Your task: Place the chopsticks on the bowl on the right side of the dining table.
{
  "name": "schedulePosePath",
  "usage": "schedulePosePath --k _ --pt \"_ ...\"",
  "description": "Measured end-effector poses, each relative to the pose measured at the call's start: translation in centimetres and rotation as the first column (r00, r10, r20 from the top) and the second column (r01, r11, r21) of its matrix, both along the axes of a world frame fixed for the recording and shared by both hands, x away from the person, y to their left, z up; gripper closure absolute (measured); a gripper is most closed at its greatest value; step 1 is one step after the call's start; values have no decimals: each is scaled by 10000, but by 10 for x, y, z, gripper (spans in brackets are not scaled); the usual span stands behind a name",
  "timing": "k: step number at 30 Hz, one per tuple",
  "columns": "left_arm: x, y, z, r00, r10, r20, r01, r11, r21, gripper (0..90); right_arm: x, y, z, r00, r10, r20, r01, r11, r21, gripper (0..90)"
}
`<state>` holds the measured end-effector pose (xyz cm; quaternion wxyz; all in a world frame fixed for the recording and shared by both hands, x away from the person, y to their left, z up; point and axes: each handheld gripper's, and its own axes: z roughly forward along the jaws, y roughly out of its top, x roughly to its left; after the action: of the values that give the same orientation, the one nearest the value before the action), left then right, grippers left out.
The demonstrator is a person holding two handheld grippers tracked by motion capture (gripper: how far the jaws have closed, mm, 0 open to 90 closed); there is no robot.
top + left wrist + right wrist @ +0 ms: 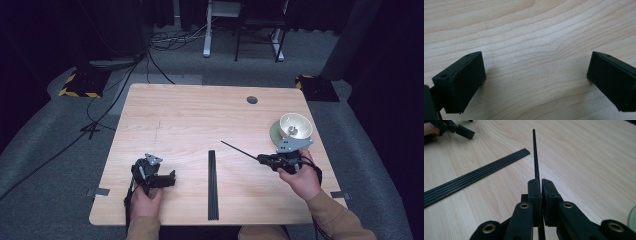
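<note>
**Black rod clamped in the right gripper above the table**

The black rod (pixel 535 155) is pinched between the closed jaws of the right gripper (pixel 541 182); it sticks out ahead of them, raised off the wood, its tip pointing toward the table's middle.

The wooden table (pixel 190 115) carries everything. Near its front centre lies a bundle of black rods (pixel 213 185), side by side and touching. At the right edge sits a cream bowl (pixel 295 125) on a green plate (pixel 274 134), just behind the right gripper. The left gripper (pixel 536 75) rests low over bare wood near the front left, jaws wide apart and holding nothing.
</note>
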<state>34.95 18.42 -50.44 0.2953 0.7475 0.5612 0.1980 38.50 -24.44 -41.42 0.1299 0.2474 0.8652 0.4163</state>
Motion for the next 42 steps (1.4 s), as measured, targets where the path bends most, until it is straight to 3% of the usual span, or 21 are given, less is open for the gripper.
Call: schedulePosePath --k 15,22,27,34,42 --pt "1 -1 0 9999 103 -4 -103 9999 -31 19 20 -12 40 9987 361 349 -366 9992 135 863" --pt "1 0 0 9999 108 17 -108 9999 -16 19 29 -22 53 9986 179 506 -180 9998 19 862" --pt "1 0 0 10000 97 -16 -97 10000 9 19 43 -41 63 9983 -270 517 252 9991 355 863" --pt "2 0 0 9999 145 3 -145 9999 -28 19 63 -64 77 9934 -870 750 850 9959 296 862" --pt "2 0 0 9999 152 -10 -152 9999 -2 19 81 -95 75 9874 -1367 797 1332 9900 474 862"
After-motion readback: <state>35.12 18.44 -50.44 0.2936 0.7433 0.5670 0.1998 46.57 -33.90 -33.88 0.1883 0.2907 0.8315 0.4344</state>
